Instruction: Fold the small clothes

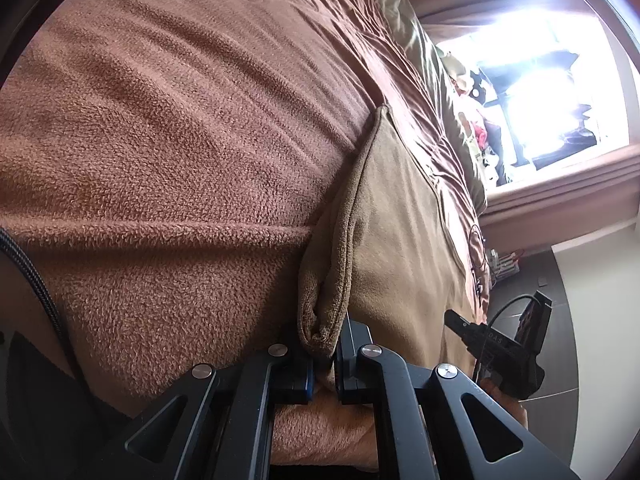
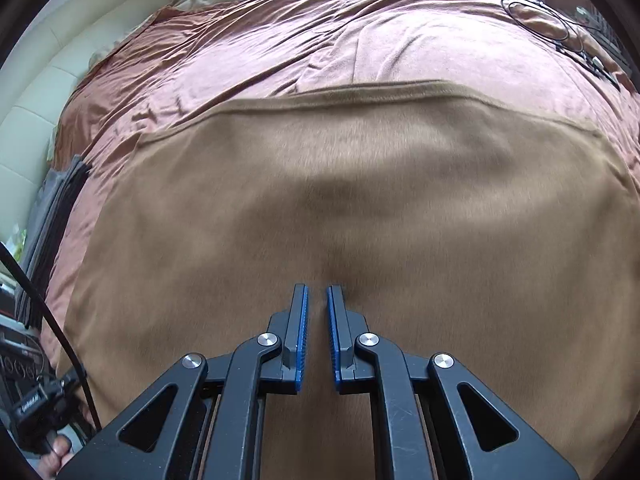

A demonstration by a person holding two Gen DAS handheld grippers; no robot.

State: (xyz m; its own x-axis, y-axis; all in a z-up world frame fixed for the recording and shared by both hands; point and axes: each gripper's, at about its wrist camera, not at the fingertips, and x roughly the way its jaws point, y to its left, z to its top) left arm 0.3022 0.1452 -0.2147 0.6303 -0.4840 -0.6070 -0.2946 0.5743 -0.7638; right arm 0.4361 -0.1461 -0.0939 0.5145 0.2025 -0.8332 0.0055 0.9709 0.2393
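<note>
- Left wrist view: your left hand-held gripper [image 1: 323,364] is clamped on a bunched, doubled edge of the tan fleece garment [image 1: 404,216], which rises out of the jaws and runs away across the bed.
- The garment lies on the brown fleece blanket [image 1: 168,128], with the rust-coloured bedspread [image 1: 404,80] beyond it. At the right edge you can see your right hand-held gripper [image 1: 492,344] low by the garment's near side.
- Risk here: the pinch takes only a thick roll of hem close to the fingertips. If you pull sideways before the other hand is set, that roll may slide out, or the layers may split so only one comes along.
- Right wrist view: the jaws of your right hand-held gripper [image 2: 317,292] stand nearly together, with a thin slit left between the blue pads [image 2: 301,332]. No cloth shows in that slit; the tips hover over the middle of the garment [image 2: 360,200], and the picture is smeared.
- The garment spreads wide and mostly flat, its far hem [image 2: 360,90] lying on the bedspread [image 2: 320,28]. A folded grey cloth [image 2: 60,200] sits at the bed's left edge.
- Risk here: going down with jaws this narrow would likely push the fleece into a ridge rather than take it, spoiling the flat lay. A cable [image 2: 48,320] hangs near the left side and could snag.
</note>
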